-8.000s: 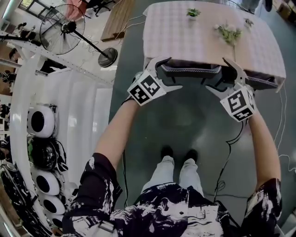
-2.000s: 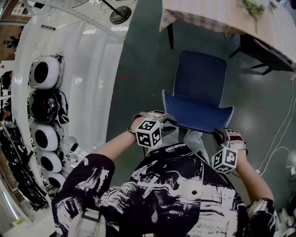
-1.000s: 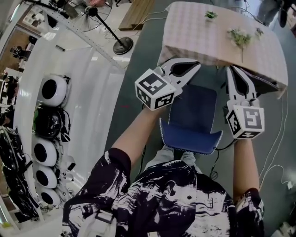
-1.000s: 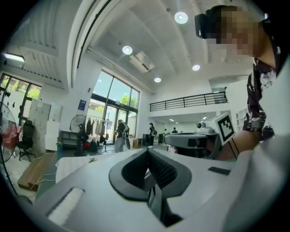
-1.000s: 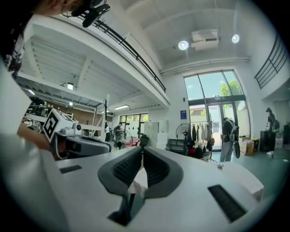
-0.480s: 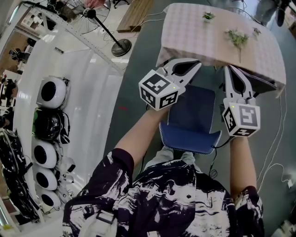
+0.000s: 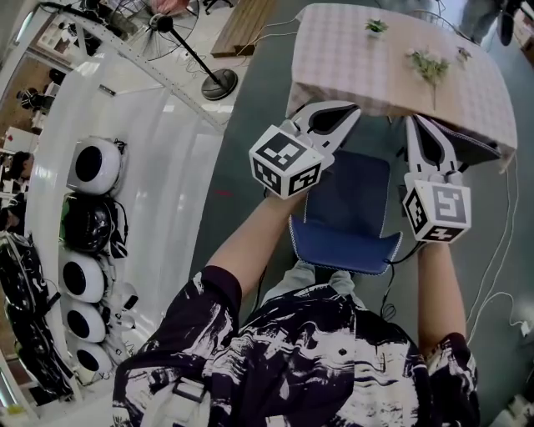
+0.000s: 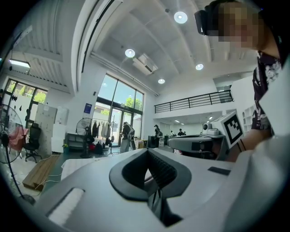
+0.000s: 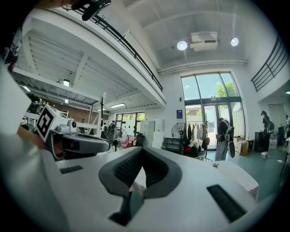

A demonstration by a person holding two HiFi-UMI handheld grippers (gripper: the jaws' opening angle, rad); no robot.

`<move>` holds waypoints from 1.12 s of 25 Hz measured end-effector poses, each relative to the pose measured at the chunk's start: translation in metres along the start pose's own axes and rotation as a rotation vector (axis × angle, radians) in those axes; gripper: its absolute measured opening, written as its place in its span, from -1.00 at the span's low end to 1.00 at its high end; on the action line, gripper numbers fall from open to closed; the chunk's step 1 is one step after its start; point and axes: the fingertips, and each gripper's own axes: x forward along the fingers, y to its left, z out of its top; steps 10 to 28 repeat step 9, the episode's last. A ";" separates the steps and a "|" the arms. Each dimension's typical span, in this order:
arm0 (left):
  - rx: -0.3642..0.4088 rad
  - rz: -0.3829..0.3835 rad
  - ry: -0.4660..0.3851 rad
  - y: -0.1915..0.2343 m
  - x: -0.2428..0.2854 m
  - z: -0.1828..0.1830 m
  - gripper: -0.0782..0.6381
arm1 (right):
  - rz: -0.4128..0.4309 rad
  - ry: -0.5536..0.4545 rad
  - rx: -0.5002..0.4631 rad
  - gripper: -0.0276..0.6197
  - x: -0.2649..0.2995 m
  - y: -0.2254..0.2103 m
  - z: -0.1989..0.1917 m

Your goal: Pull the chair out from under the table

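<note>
The blue chair (image 7: 348, 200) stands out on the floor between me and the table (image 7: 350, 62), its backrest (image 7: 342, 248) close to my legs. Both grippers are lifted off it and point level toward the table. In the head view my left gripper (image 7: 354, 109) hovers over the chair's left side, shut and empty. My right gripper (image 7: 412, 124) hovers over its right side, also shut and empty. In the left gripper view the jaws (image 8: 147, 152) meet with nothing between them. The right gripper view shows the same (image 9: 141, 152).
The table carries a checked cloth and small plants (image 7: 429, 65). A standing fan (image 7: 214, 81) and a wooden board (image 7: 249, 23) are at the far left. A white rack with round units (image 7: 93, 165) runs along my left. Cables (image 7: 503, 238) trail on the floor at right.
Eight seconds ago both grippers held the backrest at the table. Two seconds ago the chair was out near my legs, still held. The grippers have since let go and risen, then stayed still.
</note>
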 end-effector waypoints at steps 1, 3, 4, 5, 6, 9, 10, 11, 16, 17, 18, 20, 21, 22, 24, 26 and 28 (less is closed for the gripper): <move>0.001 0.001 0.000 0.000 0.000 0.000 -0.77 | 0.001 0.001 -0.001 -0.91 0.000 0.000 -0.001; 0.001 0.004 0.002 -0.001 -0.001 -0.001 -0.77 | 0.002 0.004 -0.001 -0.91 -0.001 0.001 -0.002; 0.002 0.006 0.004 -0.002 -0.002 -0.002 -0.77 | 0.002 0.005 -0.001 -0.91 -0.002 0.001 -0.003; 0.003 0.007 0.005 -0.003 -0.002 -0.002 -0.78 | 0.003 0.007 0.000 -0.91 -0.003 0.002 -0.004; 0.003 0.009 0.006 -0.003 -0.003 -0.003 -0.77 | 0.003 0.008 0.000 -0.91 -0.004 0.002 -0.005; 0.006 0.018 0.008 -0.003 -0.004 -0.005 -0.78 | 0.004 0.009 0.003 -0.91 -0.005 0.002 -0.007; 0.006 0.018 0.008 -0.003 -0.004 -0.005 -0.78 | 0.004 0.009 0.003 -0.91 -0.005 0.002 -0.007; 0.006 0.018 0.008 -0.003 -0.004 -0.005 -0.78 | 0.004 0.009 0.003 -0.91 -0.005 0.002 -0.007; 0.006 0.018 0.008 -0.003 -0.004 -0.005 -0.78 | 0.004 0.009 0.003 -0.91 -0.005 0.002 -0.007; 0.006 0.018 0.008 -0.003 -0.004 -0.005 -0.78 | 0.004 0.009 0.003 -0.91 -0.005 0.002 -0.007; 0.006 0.018 0.008 -0.003 -0.004 -0.005 -0.78 | 0.004 0.009 0.003 -0.91 -0.005 0.002 -0.007; 0.006 0.018 0.008 -0.003 -0.004 -0.005 -0.78 | 0.004 0.009 0.003 -0.91 -0.005 0.002 -0.007; 0.006 0.018 0.008 -0.003 -0.004 -0.005 -0.78 | 0.004 0.009 0.003 -0.91 -0.005 0.002 -0.007; 0.006 0.018 0.008 -0.003 -0.004 -0.005 -0.78 | 0.004 0.009 0.003 -0.91 -0.005 0.002 -0.007; 0.006 0.018 0.008 -0.003 -0.004 -0.005 -0.78 | 0.004 0.009 0.003 -0.91 -0.005 0.002 -0.007; 0.006 0.018 0.008 -0.003 -0.004 -0.005 -0.78 | 0.004 0.009 0.003 -0.91 -0.005 0.002 -0.007; 0.006 0.018 0.008 -0.003 -0.004 -0.005 -0.78 | 0.004 0.009 0.003 -0.91 -0.005 0.002 -0.007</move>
